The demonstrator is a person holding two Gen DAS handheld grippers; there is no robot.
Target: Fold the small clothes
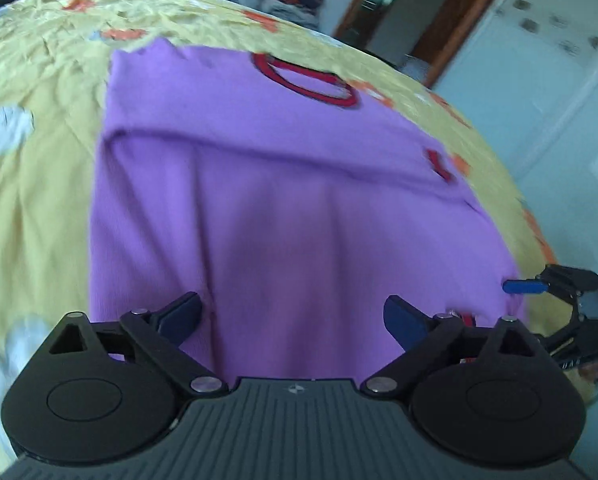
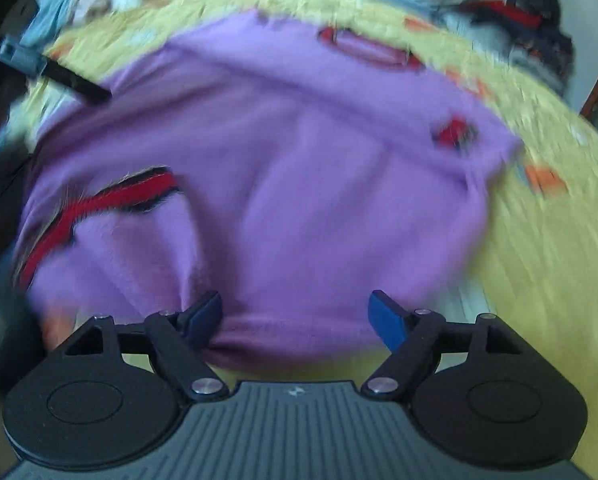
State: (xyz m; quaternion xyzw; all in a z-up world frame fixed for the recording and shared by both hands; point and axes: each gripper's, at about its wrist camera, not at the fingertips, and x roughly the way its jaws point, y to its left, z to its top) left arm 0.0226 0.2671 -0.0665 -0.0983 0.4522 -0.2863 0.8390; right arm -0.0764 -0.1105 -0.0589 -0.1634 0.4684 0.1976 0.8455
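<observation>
- The left gripper [image 1: 293, 318] has its jaws spread wide with nothing between them; it hangs over the near hem of the purple shirt [image 1: 283, 184], toward that hem's left half.
- The right gripper [image 2: 297, 316] is just as wide open and empty — the rolled hem edge lies directly between and just ahead of its fingers.
- The shirt lies spread on the yellow bedsheet [image 1: 35, 200], its long axis running away from both grippers, hem nearest and the red collar [image 1: 307, 80] farthest.
- Both sit about equally near the hem — the right looks lower, though blur makes that uncertain.
- My guess: the hem gets pinched and carried toward the collar.
</observation>
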